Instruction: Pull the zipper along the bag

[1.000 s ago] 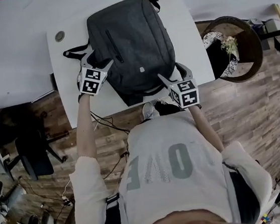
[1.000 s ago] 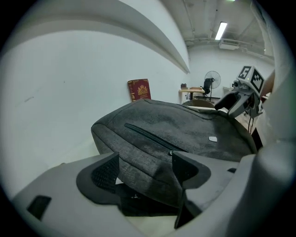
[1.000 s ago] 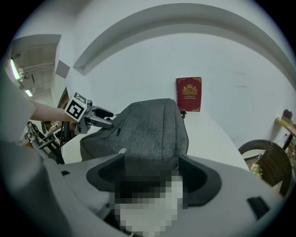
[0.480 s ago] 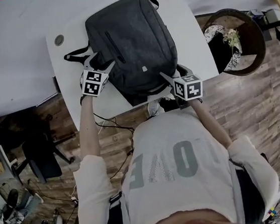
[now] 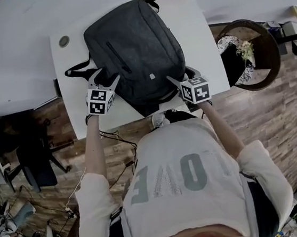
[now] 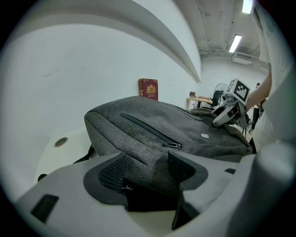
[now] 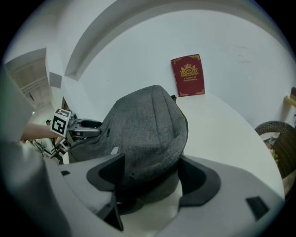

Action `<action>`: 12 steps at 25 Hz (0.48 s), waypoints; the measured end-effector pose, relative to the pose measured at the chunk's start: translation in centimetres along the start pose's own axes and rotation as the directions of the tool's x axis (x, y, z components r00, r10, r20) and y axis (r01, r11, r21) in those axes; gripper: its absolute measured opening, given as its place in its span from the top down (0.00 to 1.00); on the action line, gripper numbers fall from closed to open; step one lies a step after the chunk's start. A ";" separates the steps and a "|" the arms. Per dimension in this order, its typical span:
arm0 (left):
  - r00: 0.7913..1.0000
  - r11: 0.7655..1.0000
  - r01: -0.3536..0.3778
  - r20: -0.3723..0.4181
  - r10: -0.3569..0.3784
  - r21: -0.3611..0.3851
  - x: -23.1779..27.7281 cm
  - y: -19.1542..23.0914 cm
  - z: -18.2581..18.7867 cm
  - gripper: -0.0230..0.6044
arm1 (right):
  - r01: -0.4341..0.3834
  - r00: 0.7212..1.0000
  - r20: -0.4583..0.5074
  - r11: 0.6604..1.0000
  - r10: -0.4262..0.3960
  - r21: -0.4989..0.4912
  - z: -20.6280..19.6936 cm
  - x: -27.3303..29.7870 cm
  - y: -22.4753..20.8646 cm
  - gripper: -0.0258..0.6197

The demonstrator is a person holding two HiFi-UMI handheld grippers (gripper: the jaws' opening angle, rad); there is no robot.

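The left hand-held gripper (image 5: 106, 76) has jaws apart, just closing a bit, round the near left edge of the backpack (image 5: 131, 45). The right hand-held gripper (image 5: 182, 75) gapes round its near right corner. The backpack lies on the table (image 5: 198, 39). Farther up, its zipper pull (image 6: 172, 145) is untouched: all pulling seems left.

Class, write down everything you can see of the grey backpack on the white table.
The backpack is dark grey woven fabric, lying flat, front up, on the white table. Its slanted front-pocket zipper looks closed, the pull at the near end, a small pale tag nearby. Black straps poke out at one side. The left hand-held gripper and right hand-held gripper each straddle a near corner, jaws open; the left's have just been closing slightly.
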State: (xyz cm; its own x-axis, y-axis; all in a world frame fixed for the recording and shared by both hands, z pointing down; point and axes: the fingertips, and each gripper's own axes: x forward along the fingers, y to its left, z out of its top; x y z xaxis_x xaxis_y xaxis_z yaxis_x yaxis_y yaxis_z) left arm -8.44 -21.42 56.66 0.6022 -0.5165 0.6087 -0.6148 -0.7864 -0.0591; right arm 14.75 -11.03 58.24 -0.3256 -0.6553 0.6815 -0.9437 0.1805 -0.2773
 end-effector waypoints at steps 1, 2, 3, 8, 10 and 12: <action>1.000 1.000 -0.013 -0.001 0.013 -0.016 -0.4 -0.1 -0.3 0.48 | -0.002 1.000 0.001 1.000 0.002 -0.024 0.5 0.5 -0.2 0.42; 1.000 0.999 -0.026 -0.003 0.025 -0.032 -0.8 -0.2 -0.5 0.48 | -0.005 1.000 0.001 0.999 0.005 -0.051 1.0 1.0 -0.5 0.42; 0.999 0.998 -0.037 -0.005 0.037 -0.048 -1.1 -0.4 -0.8 0.48 | -0.007 1.000 0.000 0.997 0.007 -0.079 1.6 1.5 -0.8 0.42; 0.997 0.989 -0.081 -0.028 0.078 -0.124 -2.6 -1.8 -1.7 0.48 | -0.066 0.997 -0.046 0.972 0.057 -0.226 4.6 4.6 -1.9 0.42; 0.994 0.981 -0.109 -0.034 0.105 -0.160 -3.2 -2.3 -1.9 0.48 | -0.106 0.993 -0.075 0.954 0.088 -0.279 5.9 5.9 -2.0 0.42; 0.990 0.971 -0.140 -0.042 0.134 -0.195 -3.5 -2.8 -2.1 0.48 | -0.141 0.988 -0.106 0.935 0.112 -0.326 7.1 7.2 -2.1 0.42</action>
State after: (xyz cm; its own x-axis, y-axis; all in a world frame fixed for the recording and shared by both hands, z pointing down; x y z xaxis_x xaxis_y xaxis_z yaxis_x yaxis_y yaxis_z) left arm -9.89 -16.69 56.35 0.4924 -0.6029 0.6277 -0.7805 -0.6250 0.0119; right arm 14.78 -21.34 58.97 -0.4335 -0.5499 0.7139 -0.8554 0.5002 -0.1342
